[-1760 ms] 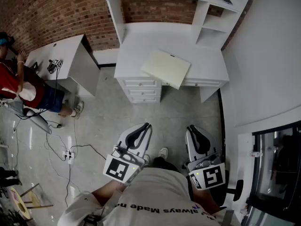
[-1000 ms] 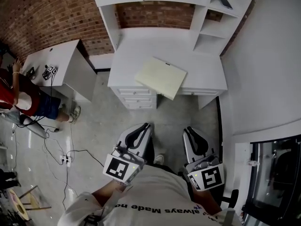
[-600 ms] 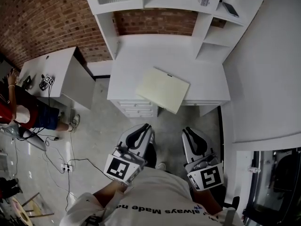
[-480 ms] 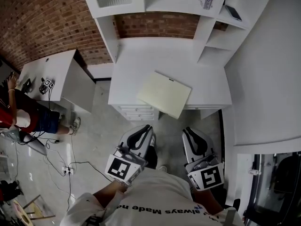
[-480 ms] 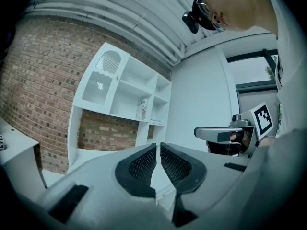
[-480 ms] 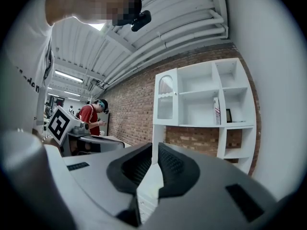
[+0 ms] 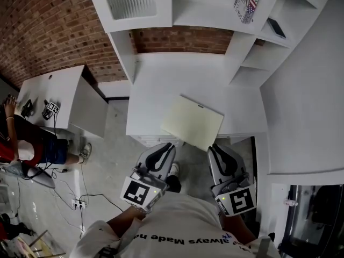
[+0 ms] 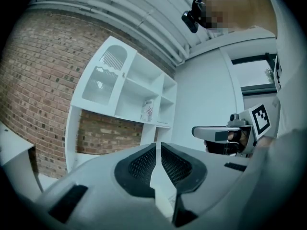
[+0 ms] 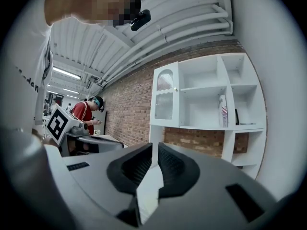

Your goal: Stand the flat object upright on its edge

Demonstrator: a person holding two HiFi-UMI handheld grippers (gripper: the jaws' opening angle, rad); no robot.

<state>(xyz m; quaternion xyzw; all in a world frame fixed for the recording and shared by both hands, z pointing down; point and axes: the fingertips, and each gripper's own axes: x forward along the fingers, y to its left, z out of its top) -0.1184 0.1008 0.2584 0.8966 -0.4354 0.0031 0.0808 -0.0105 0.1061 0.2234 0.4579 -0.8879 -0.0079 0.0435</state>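
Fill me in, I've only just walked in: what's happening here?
A person stands facing a white desk, a gripper in each hand. The left gripper and the right gripper are both shut and empty, held short of the desk. The pale flat board lies flat on the desktop, one corner hanging over the front edge. Neither gripper touches it, so standing it on its edge has not yet begun.

A pale cream flat board (image 7: pixel 192 122) lies flat and askew on the white desk (image 7: pixel 156 85), one corner overhanging its front edge.
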